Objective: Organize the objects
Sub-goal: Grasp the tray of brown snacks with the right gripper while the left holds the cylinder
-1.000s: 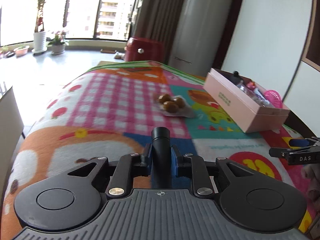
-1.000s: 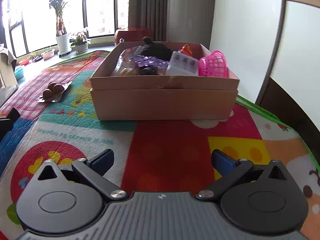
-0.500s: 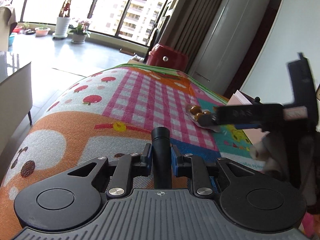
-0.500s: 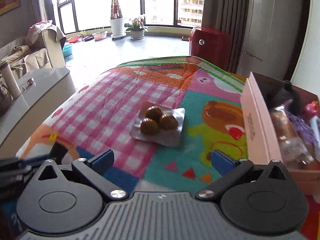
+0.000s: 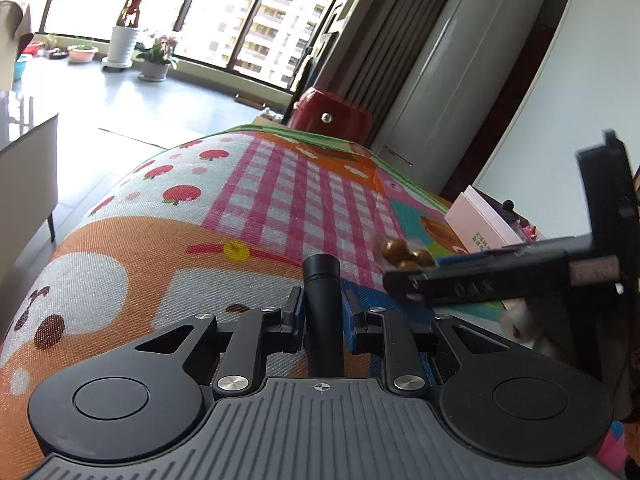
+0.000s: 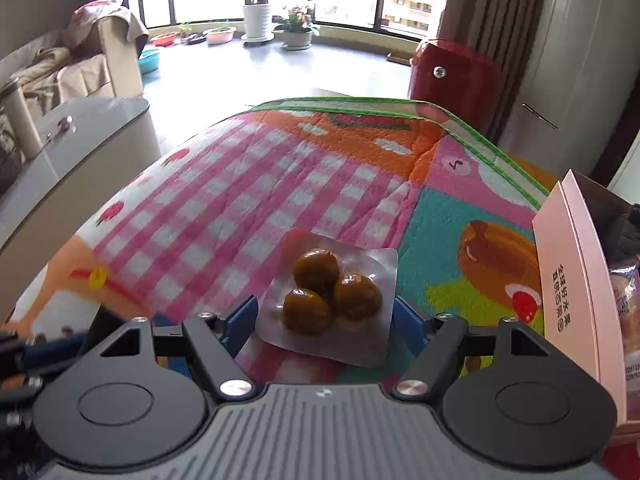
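Observation:
A clear packet of three brown balls (image 6: 328,300) lies on the colourful cloth. My right gripper (image 6: 325,316) is open, its blue fingers (image 6: 240,316) on either side of the packet, close to its edges. The packet also shows in the left wrist view (image 5: 404,252), partly hidden behind the right gripper's black body (image 5: 500,276). My left gripper (image 5: 322,312) is shut on a black cylinder (image 5: 322,304) that stands up between its fingers, above the cloth. A pink box (image 6: 576,280) with several items inside stands to the right of the packet.
The cloth-covered table (image 6: 248,184) ends at a green-trimmed far edge. A red stool (image 6: 452,68) stands beyond it. A grey side table (image 6: 80,148) and a sofa (image 6: 60,68) are at the left. Potted plants (image 6: 256,12) line the window.
My right gripper has moved forward to the packet, which now sits between its open fingers. My left gripper has kept hold of the black cylinder and turned slightly left.

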The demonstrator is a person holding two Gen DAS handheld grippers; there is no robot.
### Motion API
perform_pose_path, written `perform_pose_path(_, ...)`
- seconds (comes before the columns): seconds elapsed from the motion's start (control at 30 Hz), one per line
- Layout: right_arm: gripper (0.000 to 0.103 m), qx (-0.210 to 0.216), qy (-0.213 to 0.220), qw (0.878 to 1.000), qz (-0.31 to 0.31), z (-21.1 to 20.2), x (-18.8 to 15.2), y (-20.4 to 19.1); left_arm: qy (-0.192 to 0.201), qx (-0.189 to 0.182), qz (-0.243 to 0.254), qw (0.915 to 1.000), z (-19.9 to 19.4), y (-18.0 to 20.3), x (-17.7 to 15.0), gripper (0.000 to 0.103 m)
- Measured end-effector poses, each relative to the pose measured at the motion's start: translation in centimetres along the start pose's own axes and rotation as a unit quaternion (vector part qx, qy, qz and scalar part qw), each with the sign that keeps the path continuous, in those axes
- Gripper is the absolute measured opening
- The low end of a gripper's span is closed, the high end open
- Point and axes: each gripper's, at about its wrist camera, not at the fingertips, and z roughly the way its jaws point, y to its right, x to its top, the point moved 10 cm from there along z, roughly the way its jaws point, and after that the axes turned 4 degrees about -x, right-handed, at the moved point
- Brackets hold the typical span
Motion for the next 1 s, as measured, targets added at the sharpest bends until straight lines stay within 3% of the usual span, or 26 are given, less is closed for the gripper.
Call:
perform_pose_path(0.13,0.076,0.015,0.01,0.997,-0.07,-3.2,-3.4,0.1,0.0,-0.001,-0.001,1.0,0.0,-0.1,-0.1,0.022)
perform_pose_path(0.23,0.085,-0.061,0.027,0.992,-0.108,-4.5,-4.7,1.9,-0.002,0.0,-0.004,1.0,0.2,-0.1,-0.1,0.022)
perform_pose_path(0.33,0.085,-0.136,0.038,0.982,-0.123,-4.9,-4.8,3.8,-0.005,0.003,-0.002,1.0,0.4,-0.1,-0.2,0.022)
perform_pose_path(0.4,0.086,-0.114,0.027,0.989,-0.085,-5.1,-4.9,4.5,-0.005,0.004,-0.002,1.0,0.5,-0.1,-0.2,0.022)
perform_pose_path(0.5,0.092,-0.048,0.003,0.999,-0.004,-5.1,-5.1,4.8,-0.008,0.006,-0.001,1.0,0.5,-0.1,-0.2,0.022)
perform_pose_path(0.63,0.103,0.024,-0.05,0.993,0.102,-3.5,-5.5,4.5,-0.008,0.006,0.0,1.0,0.5,-0.1,-0.3,0.022)
perform_pose_path(0.77,0.103,0.004,-0.038,0.99,0.138,-1.9,-3.8,4.3,-0.007,0.006,0.0,1.0,0.4,-0.1,-0.2,0.022)
perform_pose_path(0.9,0.103,-0.039,-0.013,0.991,0.124,0.0,-2.3,3.9,-0.006,0.004,-0.003,1.0,0.3,0.0,-0.3,0.022)
perform_pose_path(1.0,0.101,-0.039,0.009,0.993,0.11,0.3,-1.7,3.5,-0.006,0.003,-0.004,1.0,0.3,-0.1,-0.3,0.022)
